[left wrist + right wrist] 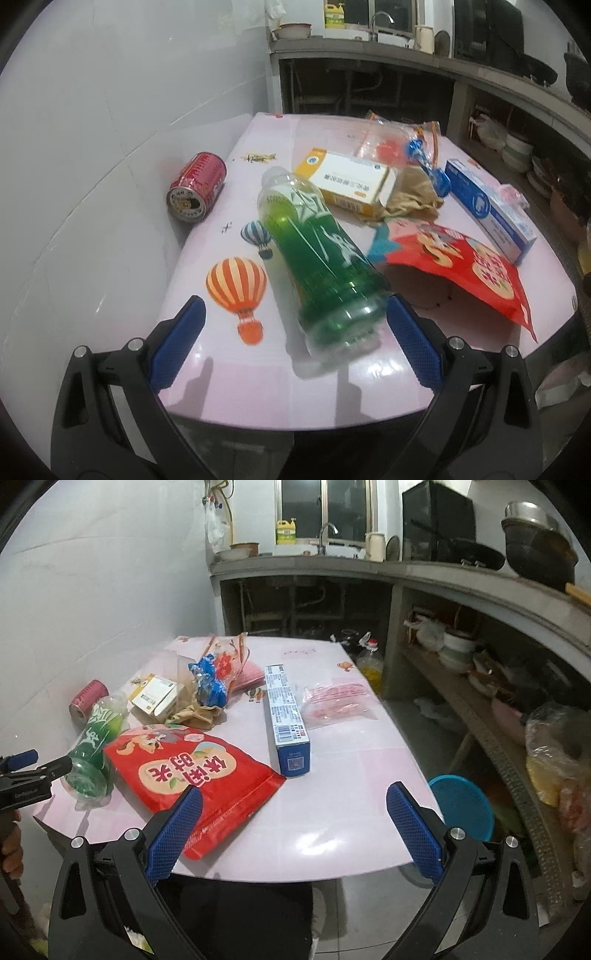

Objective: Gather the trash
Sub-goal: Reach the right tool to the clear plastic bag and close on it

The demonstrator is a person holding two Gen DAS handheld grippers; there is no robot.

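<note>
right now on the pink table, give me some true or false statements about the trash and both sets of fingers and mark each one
1. The green bottle lies on its side between the open fingers of the left gripper. True.
2. The red can stands upright. False: it lies on its side near the wall.
3. The right gripper is shut on the red snack bag. False: its fingers are open and hold nothing, with one finger in front of the bag's edge.
4. The long blue box lies to the right of the red snack bag in the right wrist view. True.
5. The yellow and white carton sits on the floor. False: it is on the table, beside crumpled brown paper.
</note>
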